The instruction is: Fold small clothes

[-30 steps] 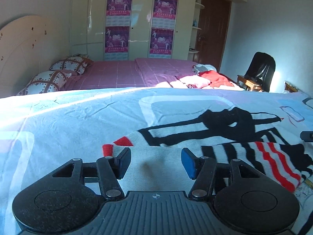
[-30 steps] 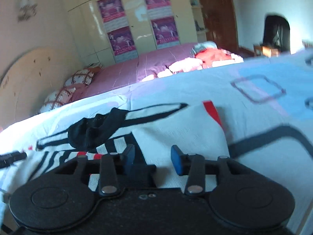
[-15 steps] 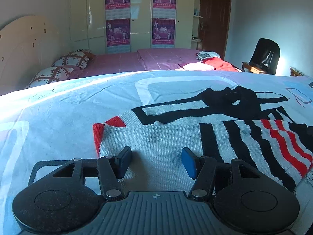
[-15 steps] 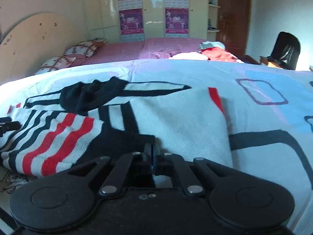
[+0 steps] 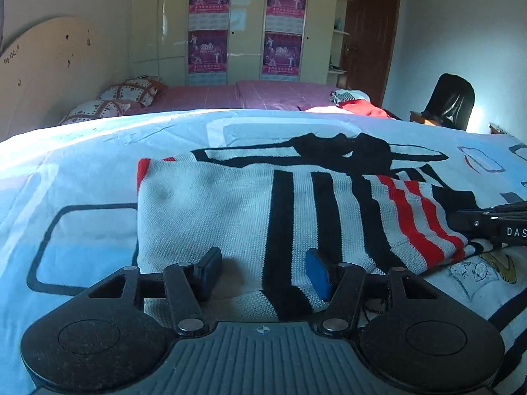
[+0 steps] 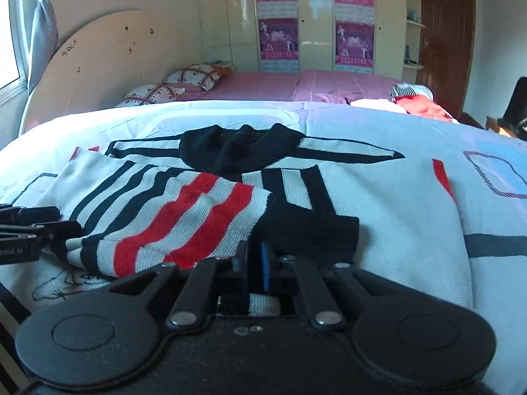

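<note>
The left gripper [image 5: 263,271] stands half open over the striped sweater [image 5: 230,204], pinching nothing. The right gripper's [image 6: 254,265] jaws, nearly together, are opening over its black cuff [image 6: 309,233]. The sweater lies on the pale blue bedspread [image 5: 82,171]; a wardrobe [image 5: 243,26] stands behind.

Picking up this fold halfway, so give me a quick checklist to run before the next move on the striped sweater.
1. Left tongs open: ok. The pads stand apart over the near edge of the sweater and are not pressing it.
2. Right tongs free of cloth: cannot tell. The jaws are nearly together and opening at the black cuff, and any fabric between them is unclear.
3. Striped sleeve folded across the body: ok.
4. Collar at the far edge, uncovered: ok.
5. Sweater fully on the bedsheet: ok.
</note>
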